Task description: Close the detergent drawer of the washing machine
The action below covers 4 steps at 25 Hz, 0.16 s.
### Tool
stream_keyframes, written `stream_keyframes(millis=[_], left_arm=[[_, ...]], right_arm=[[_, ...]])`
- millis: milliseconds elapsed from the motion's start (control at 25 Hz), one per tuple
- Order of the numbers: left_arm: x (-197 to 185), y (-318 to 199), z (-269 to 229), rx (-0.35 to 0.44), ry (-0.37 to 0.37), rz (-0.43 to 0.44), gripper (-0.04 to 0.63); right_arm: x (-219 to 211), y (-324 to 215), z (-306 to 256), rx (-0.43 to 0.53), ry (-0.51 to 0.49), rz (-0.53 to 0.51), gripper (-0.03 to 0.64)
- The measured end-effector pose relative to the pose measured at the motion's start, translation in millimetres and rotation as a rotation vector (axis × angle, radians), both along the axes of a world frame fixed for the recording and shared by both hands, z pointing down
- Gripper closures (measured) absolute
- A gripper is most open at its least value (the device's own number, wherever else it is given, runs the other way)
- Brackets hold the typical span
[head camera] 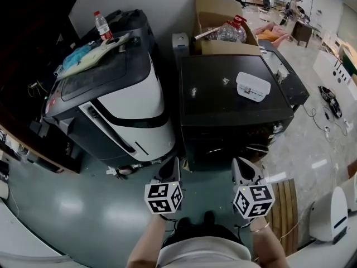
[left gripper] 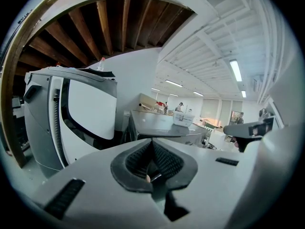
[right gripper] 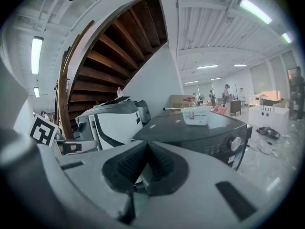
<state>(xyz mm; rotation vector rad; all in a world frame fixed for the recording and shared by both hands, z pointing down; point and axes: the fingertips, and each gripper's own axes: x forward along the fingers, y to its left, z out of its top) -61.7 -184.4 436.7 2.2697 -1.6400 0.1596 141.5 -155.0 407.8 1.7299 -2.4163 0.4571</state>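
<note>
The black washing machine (head camera: 234, 102) stands straight ahead, its dark top facing me. Its front panel with a round knob (right gripper: 233, 143) shows in the right gripper view; I cannot make out the detergent drawer in any view. My left gripper (head camera: 173, 163) (left gripper: 152, 140) hovers low by the washer's front left corner, jaws shut and empty. My right gripper (head camera: 241, 162) (right gripper: 146, 145) hangs in front of the washer's front face, jaws also closed together with nothing between them. Neither gripper touches the machine.
A white lidded container (head camera: 252, 86) sits on the washer's top. A large white and grey machine (head camera: 114, 102) stands to the left, with a bottle (head camera: 102, 25) and bags on it. Behind are a cardboard box (head camera: 215, 15), a clear jug (head camera: 230, 31); cables (head camera: 329, 102) lie at right.
</note>
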Motion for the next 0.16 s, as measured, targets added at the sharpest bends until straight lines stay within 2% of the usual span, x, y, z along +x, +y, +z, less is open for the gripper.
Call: stream_keyframes(millis=[160], left_arm=[[2.9, -5.8, 2.4, -0.003, -0.004, 0.006, 0.600]], right_arm=[[-3.9, -4.3, 4.3, -0.004, 0.008, -0.015, 0.615]])
